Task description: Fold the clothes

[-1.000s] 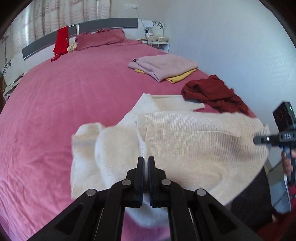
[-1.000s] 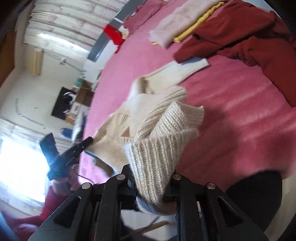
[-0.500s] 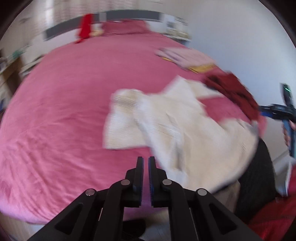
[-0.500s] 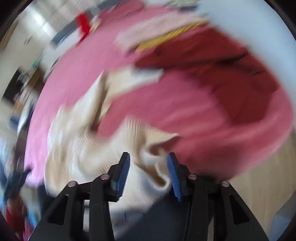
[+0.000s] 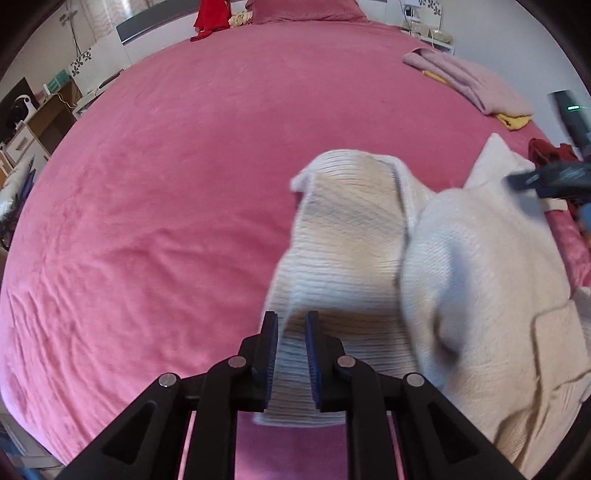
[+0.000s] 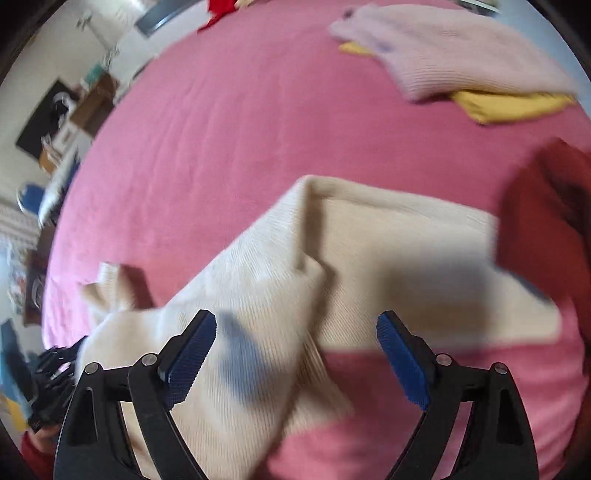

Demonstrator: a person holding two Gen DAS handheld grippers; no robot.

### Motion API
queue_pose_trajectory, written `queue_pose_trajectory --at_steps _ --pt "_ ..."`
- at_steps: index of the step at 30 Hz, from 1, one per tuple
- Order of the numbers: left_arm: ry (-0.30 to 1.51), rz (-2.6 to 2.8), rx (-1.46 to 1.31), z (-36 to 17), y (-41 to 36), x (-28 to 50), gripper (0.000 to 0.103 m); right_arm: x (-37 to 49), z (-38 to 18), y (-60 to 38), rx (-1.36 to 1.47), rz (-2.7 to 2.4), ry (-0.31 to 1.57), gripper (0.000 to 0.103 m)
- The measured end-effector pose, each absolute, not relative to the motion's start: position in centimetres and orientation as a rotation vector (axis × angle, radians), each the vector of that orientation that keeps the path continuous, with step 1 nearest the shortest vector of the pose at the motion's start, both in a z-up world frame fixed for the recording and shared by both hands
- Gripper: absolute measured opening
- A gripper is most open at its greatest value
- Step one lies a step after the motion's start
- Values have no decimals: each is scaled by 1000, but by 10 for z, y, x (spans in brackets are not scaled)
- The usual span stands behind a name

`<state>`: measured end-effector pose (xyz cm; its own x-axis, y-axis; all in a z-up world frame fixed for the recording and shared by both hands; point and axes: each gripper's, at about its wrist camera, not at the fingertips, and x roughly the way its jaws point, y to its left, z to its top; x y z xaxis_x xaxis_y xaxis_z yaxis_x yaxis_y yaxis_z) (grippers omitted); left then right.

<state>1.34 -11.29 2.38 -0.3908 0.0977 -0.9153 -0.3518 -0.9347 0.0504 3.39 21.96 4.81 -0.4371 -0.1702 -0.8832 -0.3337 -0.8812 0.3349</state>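
A cream knit sweater [image 5: 461,280] lies rumpled on the pink bed [image 5: 166,184], near its front edge. One ribbed part [image 5: 351,236] spreads toward my left gripper [image 5: 291,323], which hovers over its edge with the jaws a little apart and nothing pinched. In the right wrist view the sweater [image 6: 388,258] lies flat under my right gripper [image 6: 295,319], which is wide open and empty. The right gripper [image 5: 550,177] shows blurred at the right edge of the left wrist view. The left gripper [image 6: 51,373] shows at the lower left of the right wrist view.
A pale pink folded garment [image 5: 469,79] lies over a yellow one [image 6: 509,105] at the far right of the bed. A dark red garment [image 6: 546,221] lies right beside the sweater. A red cloth [image 5: 210,18] hangs at the headboard. Furniture [image 5: 40,122] stands to the left.
Both grippers let go of the sweater, which dropped from the air onto the bed. The right gripper opened wide and the left opened slightly; both views swung toward the bed.
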Motion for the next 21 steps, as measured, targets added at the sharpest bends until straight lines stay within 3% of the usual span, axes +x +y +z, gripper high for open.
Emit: queue_pose_trajectory --at_steps 2,3,4,14,18,20,21 --pt "302 2382 -1533 26 -112 18 14 42 63 227 -1557 2513 739 63" --pt "274 2384 -1522 27 -113 21 14 47 71 231 -1532 2531 745 34" --pt "246 2387 -1510 29 -114 24 14 51 78 235 -1506 2549 751 22" --pt "149 2410 -1392 46 -112 50 14 98 155 278 -1228 2695 801 17" --pt "162 2374 -1398 46 -96 58 14 174 181 340 -1022 2452 689 9" --pt "155 2343 -1418 41 -88 62 14 208 183 368 -960 2306 544 16" --pt "150 2327 -1428 39 -84 64 14 221 181 377 -955 2268 519 38"
